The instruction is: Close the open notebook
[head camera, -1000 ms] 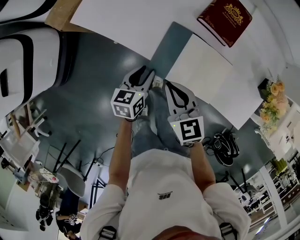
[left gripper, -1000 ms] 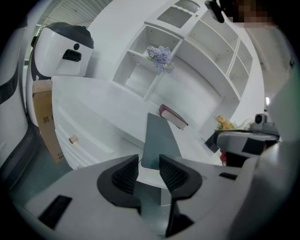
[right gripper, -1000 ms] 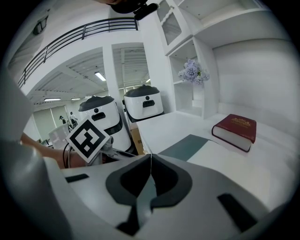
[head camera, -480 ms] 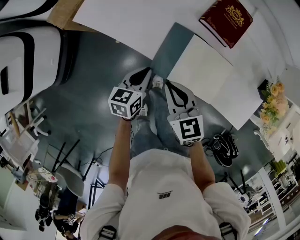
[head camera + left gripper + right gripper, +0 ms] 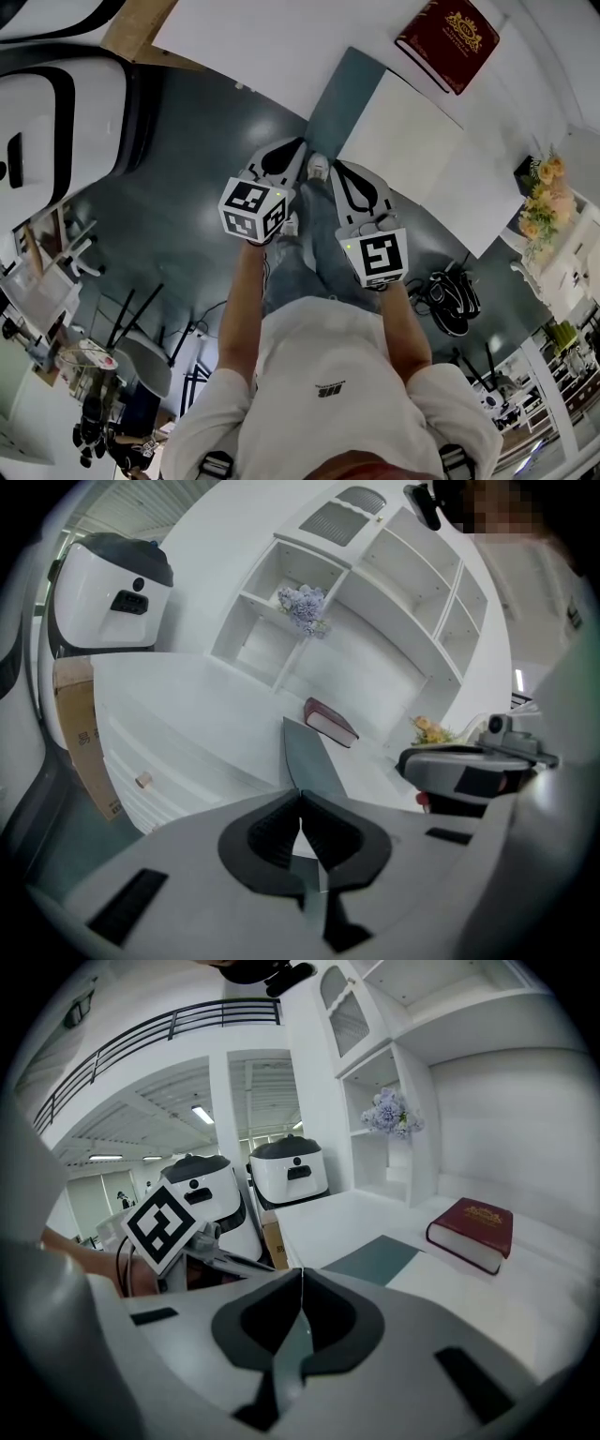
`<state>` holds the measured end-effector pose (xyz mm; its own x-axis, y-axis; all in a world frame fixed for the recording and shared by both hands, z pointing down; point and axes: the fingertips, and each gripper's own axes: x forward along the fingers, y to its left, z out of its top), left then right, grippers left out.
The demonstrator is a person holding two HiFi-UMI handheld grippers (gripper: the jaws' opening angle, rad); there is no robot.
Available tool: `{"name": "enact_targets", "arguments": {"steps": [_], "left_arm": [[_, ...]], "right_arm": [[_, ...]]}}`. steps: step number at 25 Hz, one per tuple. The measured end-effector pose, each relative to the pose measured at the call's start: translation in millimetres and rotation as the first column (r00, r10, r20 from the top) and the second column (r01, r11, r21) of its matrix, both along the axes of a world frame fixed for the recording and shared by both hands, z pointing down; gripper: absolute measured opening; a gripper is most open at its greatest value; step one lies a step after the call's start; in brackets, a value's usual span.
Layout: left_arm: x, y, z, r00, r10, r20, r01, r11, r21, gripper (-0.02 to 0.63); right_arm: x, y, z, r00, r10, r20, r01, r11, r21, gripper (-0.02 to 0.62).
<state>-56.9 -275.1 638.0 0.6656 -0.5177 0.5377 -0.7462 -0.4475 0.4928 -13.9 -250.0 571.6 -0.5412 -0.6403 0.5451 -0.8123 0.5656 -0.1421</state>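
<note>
On the white tabletop (image 5: 272,42), the dark red hardcover notebook with a gold crest (image 5: 448,33) lies flat with its cover shut. Well apart from it, over the grey floor (image 5: 187,187), the person holds the left gripper (image 5: 284,150) and the right gripper (image 5: 345,171) side by side, close to the body. Each claw's two jaws meet at the tips, with nothing between them.
</note>
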Motion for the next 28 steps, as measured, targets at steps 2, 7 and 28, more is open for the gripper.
{"name": "enact_targets", "arguments": {"steps": [2, 7, 28], "left_arm": [[1, 2, -6, 1.0, 0.009, 0.007, -0.009, 1.0, 0.014, 0.0], [4, 9, -23, 1.0, 0.02, 0.01, -0.02, 0.999, 0.043, 0.0], [41, 30, -88, 0.992, 0.118, 0.041, -0.123, 0.976, 0.18, 0.0]], "right_arm": [[0, 2, -4, 1.0, -0.006, -0.007, 0.006, 1.0, 0.005, -0.003], [3, 7, -12, 1.0, 0.006, -0.011, -0.006, 1.0, 0.021, -0.003], [48, 30, -40, 0.988, 0.152, -0.007, -0.151, 0.985, 0.088, -0.003]]}}
